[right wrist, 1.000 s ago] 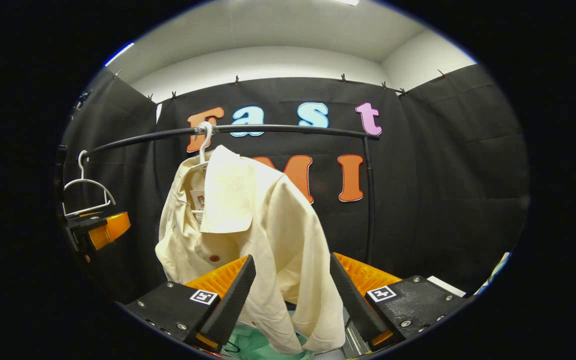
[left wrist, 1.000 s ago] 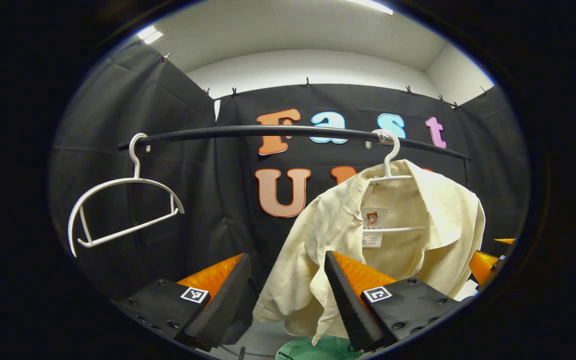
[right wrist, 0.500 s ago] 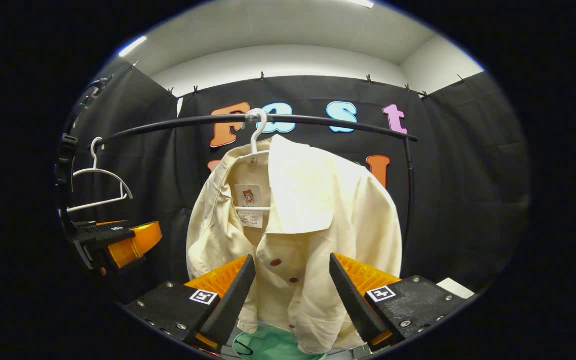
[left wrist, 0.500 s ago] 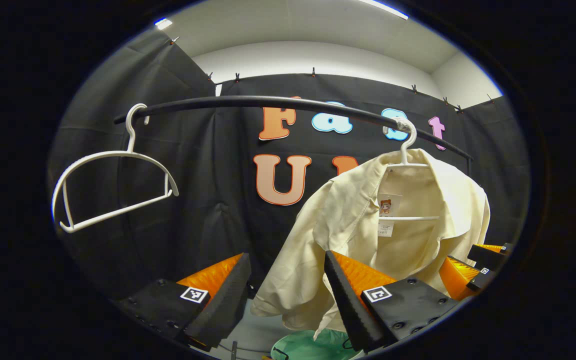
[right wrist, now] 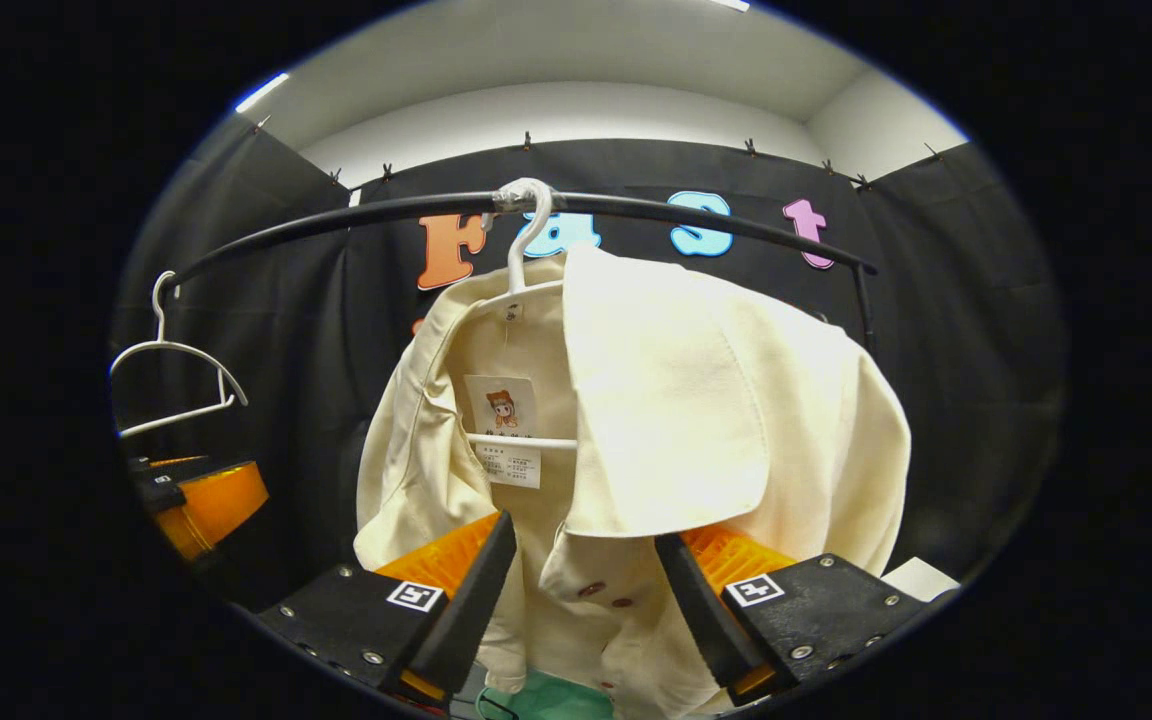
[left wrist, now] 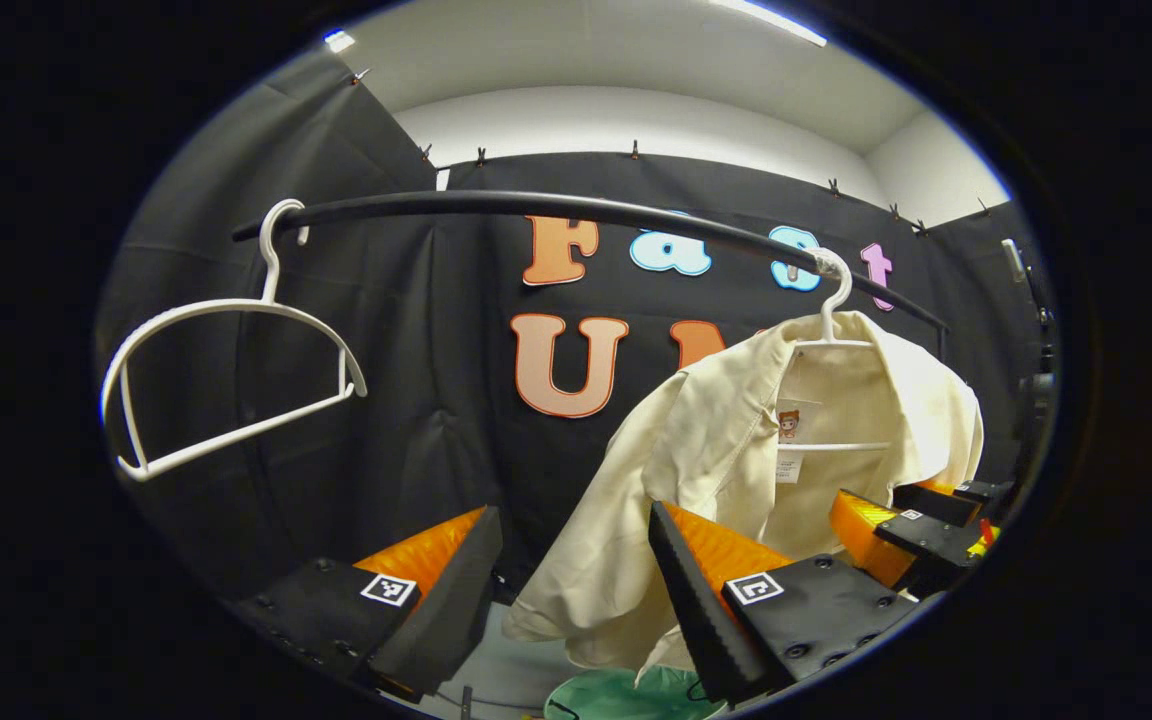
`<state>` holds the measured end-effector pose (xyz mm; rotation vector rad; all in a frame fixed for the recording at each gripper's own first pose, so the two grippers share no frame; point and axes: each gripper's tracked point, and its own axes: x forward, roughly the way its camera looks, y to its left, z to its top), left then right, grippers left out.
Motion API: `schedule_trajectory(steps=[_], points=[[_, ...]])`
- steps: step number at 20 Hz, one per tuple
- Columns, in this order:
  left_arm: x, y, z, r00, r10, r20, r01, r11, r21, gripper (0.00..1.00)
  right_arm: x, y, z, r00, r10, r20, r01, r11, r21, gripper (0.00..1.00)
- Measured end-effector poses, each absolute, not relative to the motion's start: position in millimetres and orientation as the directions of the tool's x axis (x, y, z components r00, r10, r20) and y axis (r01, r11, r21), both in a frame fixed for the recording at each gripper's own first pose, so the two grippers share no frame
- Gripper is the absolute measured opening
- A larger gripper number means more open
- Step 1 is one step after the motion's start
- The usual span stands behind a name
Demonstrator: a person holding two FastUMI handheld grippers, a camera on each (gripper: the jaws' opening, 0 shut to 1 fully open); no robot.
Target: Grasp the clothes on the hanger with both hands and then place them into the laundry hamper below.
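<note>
A cream shirt [left wrist: 736, 470] is hanging on a white hanger [left wrist: 836, 320] from a black rail [left wrist: 556, 208], sitting at about 3 o'clock in the left gripper view and filling the centre of the right gripper view [right wrist: 636, 420]. Its collar is lying open, showing a label at the neck and the hanger's crossbar [right wrist: 521, 441] behind it; a broad collar flap is drooping over the front at about 2 o'clock from the label. Small dark red buttons are showing low on the placket. The left gripper [left wrist: 571, 580] is hovering with its fingers spread apart, the shirt's left hem hanging just beyond and between them, not pinched. The right gripper [right wrist: 581, 590] is likewise standing with fingers apart, the shirt front draping down into the gap; whether either finger is touching cloth cannot be told. The right gripper is also showing in the left gripper view at 4 o'clock [left wrist: 911, 520], near the shirt's far edge, and the left gripper is showing in the right gripper view at 8 o'clock [right wrist: 201, 500]. A second, bare white hanger [left wrist: 226, 380] is hanging at 9 o'clock on the same rail. A green hamper [left wrist: 626, 695] is peeking in at 6 o'clock, below the shirt.
</note>
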<state>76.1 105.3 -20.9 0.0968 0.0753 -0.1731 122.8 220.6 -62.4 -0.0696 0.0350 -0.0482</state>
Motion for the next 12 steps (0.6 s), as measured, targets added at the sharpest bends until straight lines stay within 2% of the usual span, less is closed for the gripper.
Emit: schedule_trajectory(steps=[4,6,9,10,11,12], points=[[69.5,99.1,-24.8,0.979,-0.186,-0.089,0.193,0.977,0.087,0.93,133.0,213.5,-72.5,0.996,-0.061,-0.058,0.057,0.996,-0.073,0.75],[65.8,96.9,-26.0,0.978,-0.189,-0.09,0.197,0.976,0.088,0.93,131.4,207.0,-72.7,0.996,-0.067,-0.062,0.063,0.996,-0.061,0.65],[58.6,93.3,-27.4,0.974,-0.207,-0.095,0.214,0.975,0.066,0.93,125.5,192.7,-68.4,0.994,-0.087,-0.066,0.082,0.994,-0.066,0.43],[56.8,91.9,-28.3,0.972,-0.212,-0.098,0.218,0.974,0.061,0.93,121.4,190.4,-66.8,0.994,-0.085,-0.068,0.081,0.995,-0.063,0.39],[54.3,90.6,-30.4,0.971,-0.217,-0.103,0.223,0.973,0.058,0.97,115.9,188.4,-65.7,0.995,-0.079,-0.069,0.075,0.996,-0.054,0.3],[52.8,88.9,-31.4,0.969,-0.221,-0.107,0.228,0.972,0.056,0.94,109.0,186.6,-62.9,0.995,-0.074,-0.066,0.071,0.997,-0.042,0.25]])
